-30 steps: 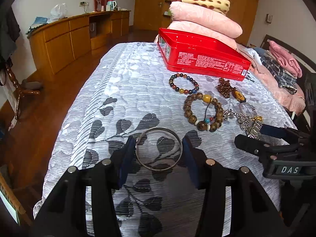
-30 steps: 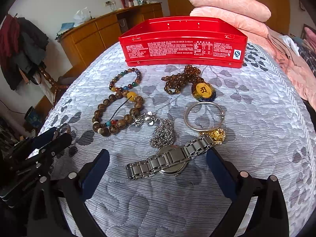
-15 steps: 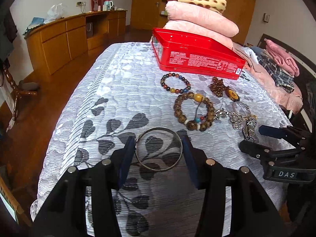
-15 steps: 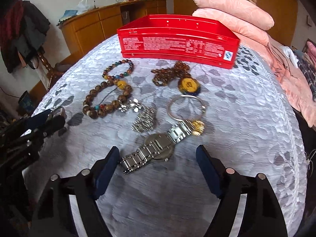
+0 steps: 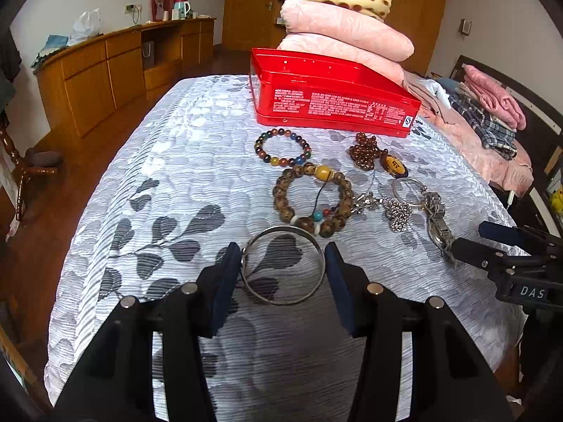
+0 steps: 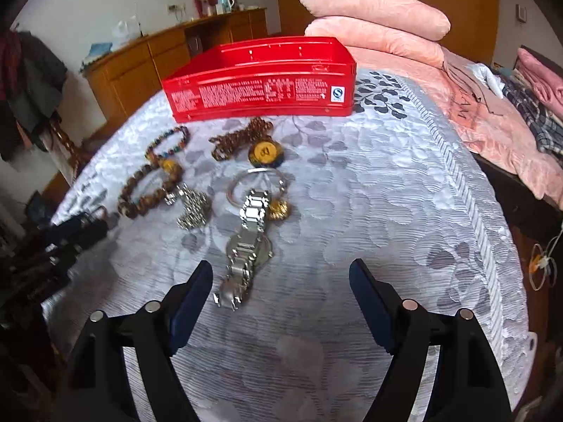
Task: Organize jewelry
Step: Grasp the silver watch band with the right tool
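Observation:
My left gripper [image 5: 283, 263] is shut on a plain silver bangle [image 5: 281, 235], held just above the bedspread. Ahead lie a large brown bead bracelet [image 5: 313, 200], a multicoloured bead bracelet [image 5: 281, 147], an amber bead string with a pendant [image 5: 373, 151], a thin silver ring [image 5: 408, 191] and a silver chain [image 5: 397, 211]. The red tin box [image 5: 330, 95] stands open behind them. My right gripper [image 6: 281, 281] is open. The steel watch [image 6: 248, 242] lies lengthwise just in front of its left finger, next to a gold charm [image 6: 279, 209].
The jewelry lies on a grey leaf-patterned bedspread [image 5: 176, 176]. Pink folded quilts [image 5: 345, 31] are stacked behind the box. More clothes [image 6: 527, 105] lie to the right. A wooden sideboard [image 5: 105, 70] stands along the left wall, beyond the bed's left edge.
The right jaws have narrowed, and the watch now lies lengthwise in that view instead of across it. The left gripper has carried the bangle closer to the brown bead bracelet.

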A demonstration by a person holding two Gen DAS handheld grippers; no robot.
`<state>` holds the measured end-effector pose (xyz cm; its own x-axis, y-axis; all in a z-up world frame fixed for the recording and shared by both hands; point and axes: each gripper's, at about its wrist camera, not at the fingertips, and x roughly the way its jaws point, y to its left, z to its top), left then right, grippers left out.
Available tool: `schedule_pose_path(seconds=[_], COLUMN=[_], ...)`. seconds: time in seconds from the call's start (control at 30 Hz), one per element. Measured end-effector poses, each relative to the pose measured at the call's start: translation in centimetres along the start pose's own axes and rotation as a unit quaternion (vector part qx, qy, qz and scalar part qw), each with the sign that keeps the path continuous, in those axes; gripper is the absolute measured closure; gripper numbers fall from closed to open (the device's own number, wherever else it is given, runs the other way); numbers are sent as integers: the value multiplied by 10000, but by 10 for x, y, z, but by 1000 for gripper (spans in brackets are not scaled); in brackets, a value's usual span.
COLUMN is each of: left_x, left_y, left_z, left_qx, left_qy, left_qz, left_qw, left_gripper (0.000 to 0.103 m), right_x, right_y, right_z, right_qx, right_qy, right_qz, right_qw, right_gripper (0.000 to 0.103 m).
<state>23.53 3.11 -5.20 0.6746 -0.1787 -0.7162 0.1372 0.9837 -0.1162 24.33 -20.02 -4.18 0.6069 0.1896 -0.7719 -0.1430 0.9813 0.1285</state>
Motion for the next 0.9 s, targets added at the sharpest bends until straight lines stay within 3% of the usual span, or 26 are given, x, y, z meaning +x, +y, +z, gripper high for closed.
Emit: schedule_pose_path(seconds=[0.07, 0.17, 0.23, 0.33, 0.67, 0.7, 0.9], left_x=[2, 4, 5, 7, 9, 10, 10], left_y=[-2, -4, -4, -4, -12, -12, -11], left_z=[1, 1, 2, 3, 6, 6, 4], left_qx=[11, 24, 23, 12, 56, 54, -13], left_qy=[8, 21, 39, 55, 45, 37, 34], left_qz=[1, 8, 22, 35, -30, -28, 1], left_qw=[10000, 10000, 10000, 10000, 10000, 10000, 10000], left_gripper=[55, 55, 55, 55, 55, 55, 55], right_x=[6, 13, 13, 13, 19, 19, 14], right_y=[1, 4, 7, 10, 23, 24, 18], right_z=[1, 1, 2, 1, 1, 1, -1], right_qx=[48, 55, -20, -105, -356, -399, -270], right_qy=[52, 47, 13, -14, -138, -149, -103], right_qz=[71, 65, 18, 61, -127, -113, 154], right_qw=[10000, 10000, 10000, 9999, 9992, 9990, 9995], right_gripper=[25, 33, 54, 62, 63, 71, 72])
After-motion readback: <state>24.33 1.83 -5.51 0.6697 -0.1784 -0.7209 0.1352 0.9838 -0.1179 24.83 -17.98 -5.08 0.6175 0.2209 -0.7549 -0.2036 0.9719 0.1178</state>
